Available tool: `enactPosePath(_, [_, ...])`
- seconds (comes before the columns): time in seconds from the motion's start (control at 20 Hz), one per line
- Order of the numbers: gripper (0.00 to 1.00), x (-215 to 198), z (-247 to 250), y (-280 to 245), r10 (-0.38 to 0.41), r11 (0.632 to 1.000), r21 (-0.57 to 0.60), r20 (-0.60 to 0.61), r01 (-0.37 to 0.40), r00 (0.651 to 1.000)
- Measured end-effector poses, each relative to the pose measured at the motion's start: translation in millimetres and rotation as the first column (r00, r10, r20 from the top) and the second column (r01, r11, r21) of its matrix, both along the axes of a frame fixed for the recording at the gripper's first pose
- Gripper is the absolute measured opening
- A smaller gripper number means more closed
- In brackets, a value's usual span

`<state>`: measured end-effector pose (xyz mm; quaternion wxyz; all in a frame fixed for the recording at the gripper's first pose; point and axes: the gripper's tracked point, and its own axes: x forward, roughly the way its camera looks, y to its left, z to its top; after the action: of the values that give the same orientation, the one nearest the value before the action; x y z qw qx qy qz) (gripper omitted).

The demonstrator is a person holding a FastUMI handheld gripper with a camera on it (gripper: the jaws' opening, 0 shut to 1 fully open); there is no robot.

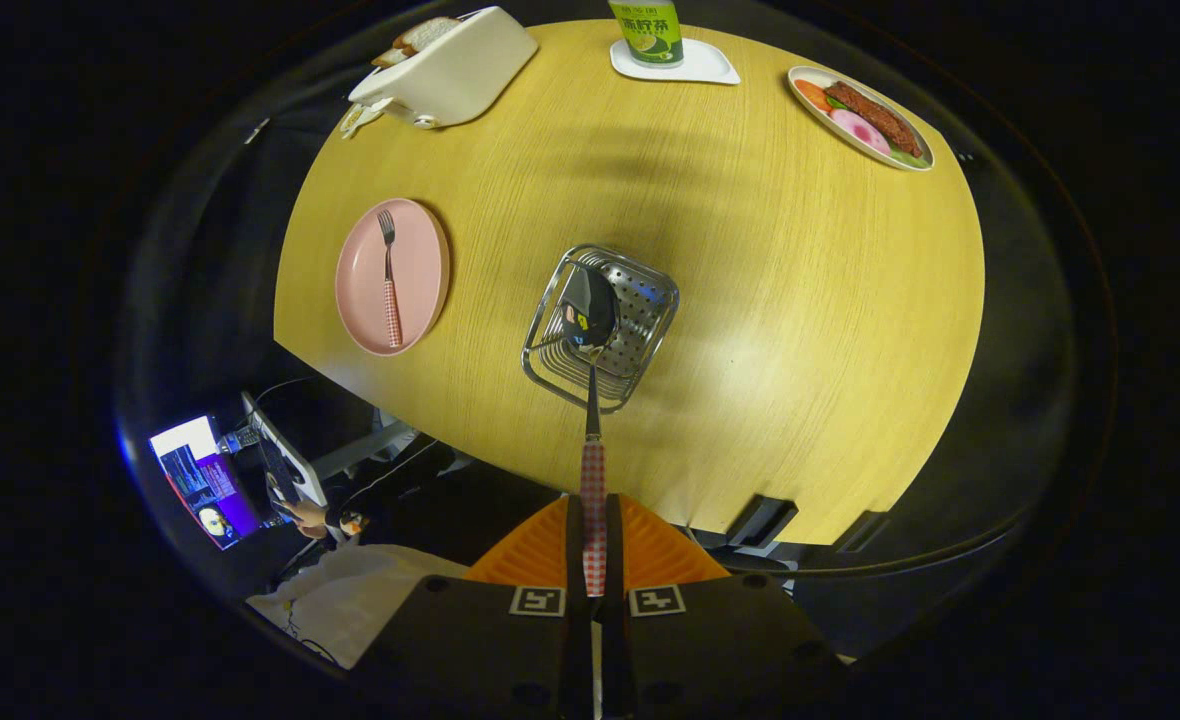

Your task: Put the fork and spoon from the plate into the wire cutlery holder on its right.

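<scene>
I have the gripper (595, 560) clamped on the checked-handled steel spoon (591, 400), pointing straight ahead, bowl over the wire cutlery holder (640, 340); matching fork (390, 275) lies lengthwise on the round pink plate (420, 250).

Tool (595, 545) aimed downward, fingers (575, 540) clamped on spoon handle (593, 510)

I see the spoon (590, 400) with checked red handle, dark bowl over the wire cutlery holder (600, 325), matching fork (389, 275) flat on the pink plate (393, 275), left of the holder.
</scene>
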<state>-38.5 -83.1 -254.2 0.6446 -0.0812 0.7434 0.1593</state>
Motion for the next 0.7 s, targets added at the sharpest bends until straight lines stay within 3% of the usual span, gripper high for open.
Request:
enactPosePath(0.4, [0.09, 10.4, -16.8, 2.2, -0.068, 0.997, -0.055, -0.152, 0.060, 0.986])
enactPosePath(0.7, [0.14, 27.4, -23.2, 8.8, -0.110, 0.993, -0.065, -0.167, 0.100, 0.980])
